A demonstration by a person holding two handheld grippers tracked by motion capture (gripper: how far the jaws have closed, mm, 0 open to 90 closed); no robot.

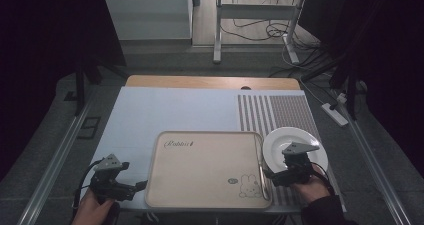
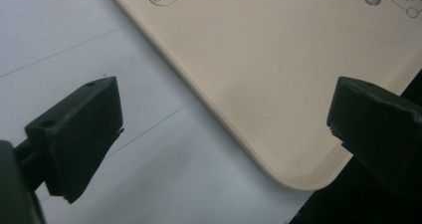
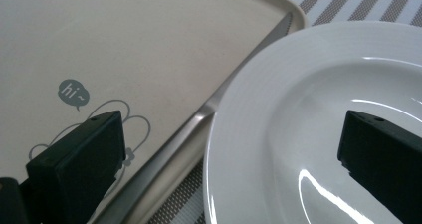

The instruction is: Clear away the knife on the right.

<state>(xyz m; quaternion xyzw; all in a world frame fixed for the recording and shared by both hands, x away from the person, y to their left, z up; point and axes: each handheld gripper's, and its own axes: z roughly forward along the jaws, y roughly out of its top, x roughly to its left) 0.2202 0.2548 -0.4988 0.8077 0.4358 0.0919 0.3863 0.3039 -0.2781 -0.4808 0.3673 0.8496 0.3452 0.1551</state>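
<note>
A beige tray [image 1: 207, 167] with a rabbit print lies flat at the table's front middle. Its near left corner [image 2: 293, 169] sits between the jaws of my left gripper [image 2: 219, 134], which is open and holds nothing. In the high view my left gripper [image 1: 140, 186] hovers just left of the tray. A white plate [image 1: 295, 147] rests to the right of the tray on the striped mat. A metal knife [image 3: 199, 119] lies between the tray's edge and the plate. My right gripper [image 3: 234, 149] is open above the plate's rim and the knife, and its tips [image 1: 267, 175] point left.
A pale blue mat [image 1: 165, 110] covers the left and middle of the table. A striped placemat [image 1: 280, 112] covers the right. The wooden table edge [image 1: 210, 81] runs along the back. Cables and a power strip [image 1: 334, 113] lie on the floor beyond.
</note>
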